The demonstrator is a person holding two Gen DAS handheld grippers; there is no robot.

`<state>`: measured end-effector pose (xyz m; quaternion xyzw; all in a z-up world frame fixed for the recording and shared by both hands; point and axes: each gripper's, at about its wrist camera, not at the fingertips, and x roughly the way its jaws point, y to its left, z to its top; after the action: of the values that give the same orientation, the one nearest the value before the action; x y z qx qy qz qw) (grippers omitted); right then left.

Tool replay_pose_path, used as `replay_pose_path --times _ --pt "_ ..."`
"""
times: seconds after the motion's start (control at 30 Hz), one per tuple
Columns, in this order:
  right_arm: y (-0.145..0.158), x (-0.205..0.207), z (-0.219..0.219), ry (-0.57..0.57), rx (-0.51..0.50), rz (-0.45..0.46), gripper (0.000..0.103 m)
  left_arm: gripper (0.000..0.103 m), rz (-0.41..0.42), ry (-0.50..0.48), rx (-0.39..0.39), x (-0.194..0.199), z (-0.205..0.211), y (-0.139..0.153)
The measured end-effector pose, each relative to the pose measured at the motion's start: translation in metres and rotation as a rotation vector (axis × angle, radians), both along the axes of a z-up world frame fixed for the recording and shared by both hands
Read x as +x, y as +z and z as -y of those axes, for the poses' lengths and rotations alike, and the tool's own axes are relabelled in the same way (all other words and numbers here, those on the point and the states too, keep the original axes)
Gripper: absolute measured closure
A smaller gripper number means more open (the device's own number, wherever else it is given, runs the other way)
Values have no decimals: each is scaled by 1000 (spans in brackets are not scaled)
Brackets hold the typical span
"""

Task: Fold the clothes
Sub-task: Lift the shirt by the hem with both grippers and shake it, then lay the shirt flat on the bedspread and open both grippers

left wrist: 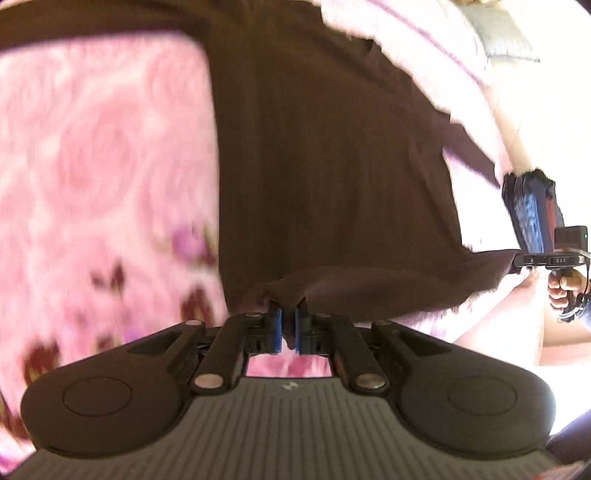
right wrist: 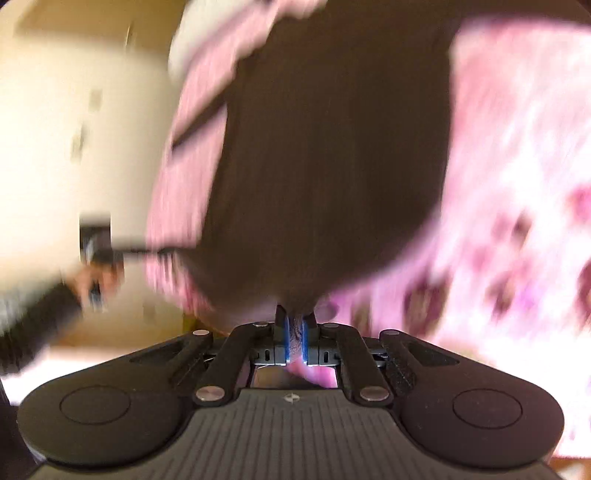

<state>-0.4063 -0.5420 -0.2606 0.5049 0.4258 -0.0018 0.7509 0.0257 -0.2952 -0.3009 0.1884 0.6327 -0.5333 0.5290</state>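
Observation:
A dark brown garment (left wrist: 325, 166) lies spread over a pink flowered blanket (left wrist: 99, 177). My left gripper (left wrist: 288, 314) is shut on the garment's near hem, with cloth bunched between its blue pads. In the right wrist view the same brown garment (right wrist: 325, 166) stretches away from my right gripper (right wrist: 294, 325), which is shut on a fold of its edge. The right gripper (left wrist: 532, 218) also shows at the far right of the left wrist view, held by a hand (left wrist: 563, 286), at the garment's other corner. Both views are blurred by motion.
The pink blanket (right wrist: 517, 184) covers the surface on both sides of the garment. A cream wall or panel (right wrist: 74, 129) fills the left of the right wrist view, where a hand (right wrist: 96, 280) with a dark sleeve holds the left gripper. A pale cushion (left wrist: 498, 33) lies top right.

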Motion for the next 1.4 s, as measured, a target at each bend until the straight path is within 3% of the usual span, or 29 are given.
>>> replay_pose_path --times 0.17,0.33,0.47,0.6,0.77,0.83,0.9,0.97,1.03,1.2,1.33,1.4 --pt "9 19 -5 60 -84 -53 96 100 5 -19 -3 -2 11 5" --pt "-2 -20 -29 109 -25 -134 96 99 -40 -81 90 -34 -29 -9" --pt "-23 -48 -50 114 28 -236 96 100 -67 -56 150 -47 -49 -24" --pt "-34 -44 -55 114 26 -275 96 101 -43 -92 166 -53 -44 -24" --pt "-31 -38 -47 160 -15 -289 96 101 47 -156 227 -58 -39 -28" --pt "-33 -36 -48 196 -72 -329 93 101 83 -181 252 -61 -37 -29" --pt "-36 -33 -52 228 -132 -398 76 100 113 -205 282 -64 -37 -31" --pt "-34 -35 -51 239 -174 -436 75 97 118 -215 303 -66 -37 -30" --pt "-28 -37 -47 224 -191 -434 72 96 141 -203 294 -66 -36 -21" --pt "-15 -34 -39 176 -216 -385 68 95 225 -177 185 -70 -2 8" --pt "-8 -15 -40 163 -240 -326 67 88 261 -202 93 -100 39 17" --pt "-7 -5 -42 181 -246 -303 59 85 263 -234 67 -117 59 18"
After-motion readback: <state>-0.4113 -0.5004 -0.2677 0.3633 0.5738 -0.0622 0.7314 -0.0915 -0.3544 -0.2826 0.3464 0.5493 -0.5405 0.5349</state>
